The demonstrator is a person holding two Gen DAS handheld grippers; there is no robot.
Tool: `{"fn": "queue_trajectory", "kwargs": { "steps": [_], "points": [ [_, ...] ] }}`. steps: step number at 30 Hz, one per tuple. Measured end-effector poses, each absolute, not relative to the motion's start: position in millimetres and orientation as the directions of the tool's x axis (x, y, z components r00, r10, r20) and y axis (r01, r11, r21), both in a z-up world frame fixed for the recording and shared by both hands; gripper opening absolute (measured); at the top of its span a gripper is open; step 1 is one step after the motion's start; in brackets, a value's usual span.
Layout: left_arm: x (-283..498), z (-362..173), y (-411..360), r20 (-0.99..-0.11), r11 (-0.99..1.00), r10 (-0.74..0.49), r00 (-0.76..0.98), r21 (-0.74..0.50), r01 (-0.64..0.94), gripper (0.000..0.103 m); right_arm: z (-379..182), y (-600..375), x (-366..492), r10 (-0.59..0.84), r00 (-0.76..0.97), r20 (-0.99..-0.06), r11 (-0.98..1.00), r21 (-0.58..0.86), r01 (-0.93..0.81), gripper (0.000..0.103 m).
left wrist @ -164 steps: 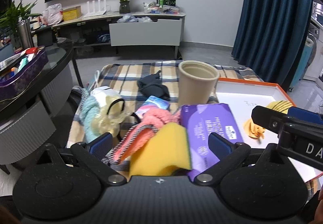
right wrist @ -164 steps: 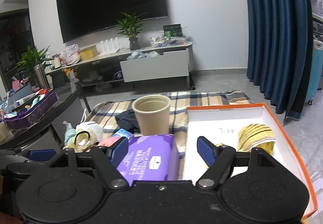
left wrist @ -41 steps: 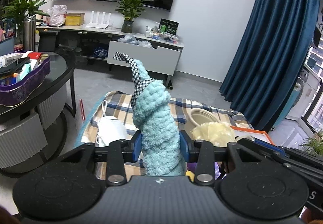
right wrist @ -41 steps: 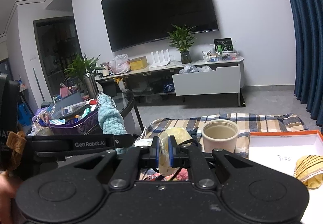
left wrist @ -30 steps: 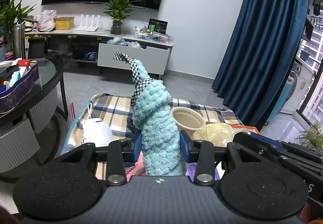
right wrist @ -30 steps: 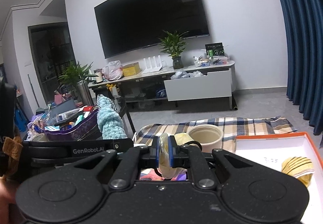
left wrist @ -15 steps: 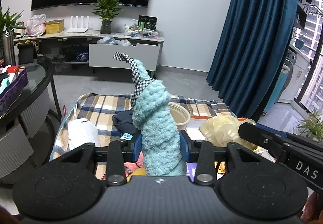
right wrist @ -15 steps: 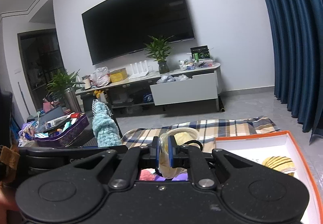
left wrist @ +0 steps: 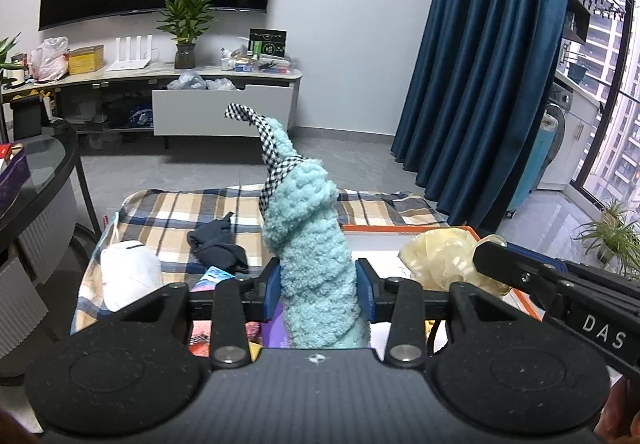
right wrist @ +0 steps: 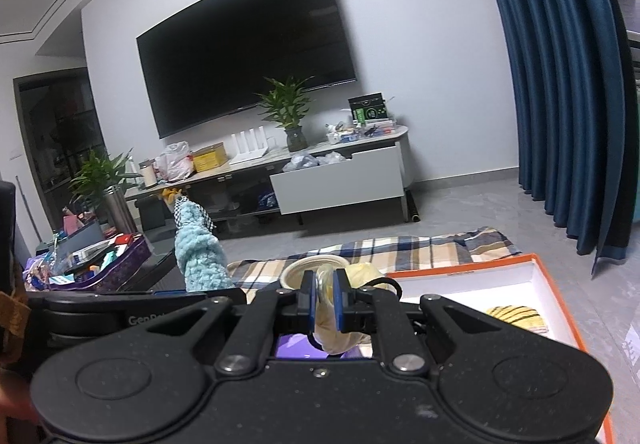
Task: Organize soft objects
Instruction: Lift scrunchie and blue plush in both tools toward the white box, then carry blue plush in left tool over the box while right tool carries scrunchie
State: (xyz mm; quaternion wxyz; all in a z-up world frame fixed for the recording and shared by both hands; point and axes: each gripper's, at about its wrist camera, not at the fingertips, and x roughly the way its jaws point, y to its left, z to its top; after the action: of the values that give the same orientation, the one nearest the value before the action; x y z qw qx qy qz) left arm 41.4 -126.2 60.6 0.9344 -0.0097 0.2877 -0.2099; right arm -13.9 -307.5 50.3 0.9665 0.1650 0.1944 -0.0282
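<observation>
From the left wrist view, the step in hand looks like a carry: the left gripper [left wrist: 319, 286] has its fingers [left wrist: 272, 283] pinching a fluffy teal knit piece [left wrist: 312, 244] with a checked ribbon on top, which stands upright between them, raised above the plaid-covered tabletop [left wrist: 168, 212]. Beyond it lies the orange-rimmed box [left wrist: 404, 230], apparently the destination. A pale yellow scrunchie [left wrist: 444, 256] hangs at the right gripper's tip over that box. Next, I judge, comes lowering each piece into the box before releasing.

From the right wrist view, the right gripper [right wrist: 325, 302] has its fingers [right wrist: 307, 300] pressed nearly together on the thin yellow scrunchie [right wrist: 334, 324], which droops below them. The box [right wrist: 560, 308] sits just right, already holding a striped yellow item [right wrist: 516, 318].
</observation>
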Motion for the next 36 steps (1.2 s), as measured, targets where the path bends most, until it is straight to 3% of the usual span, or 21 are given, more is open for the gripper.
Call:
{"fn": "queue_trajectory", "kwargs": {
  "steps": [36],
  "points": [
    [50.4, 39.4, -199.8, -0.578, 0.854, -0.475, 0.664, -0.119, 0.507, 0.04, 26.4, -375.2, -40.4, -0.106, 0.901, -0.42, 0.905, 0.334, 0.262, 0.012]
  ]
}}
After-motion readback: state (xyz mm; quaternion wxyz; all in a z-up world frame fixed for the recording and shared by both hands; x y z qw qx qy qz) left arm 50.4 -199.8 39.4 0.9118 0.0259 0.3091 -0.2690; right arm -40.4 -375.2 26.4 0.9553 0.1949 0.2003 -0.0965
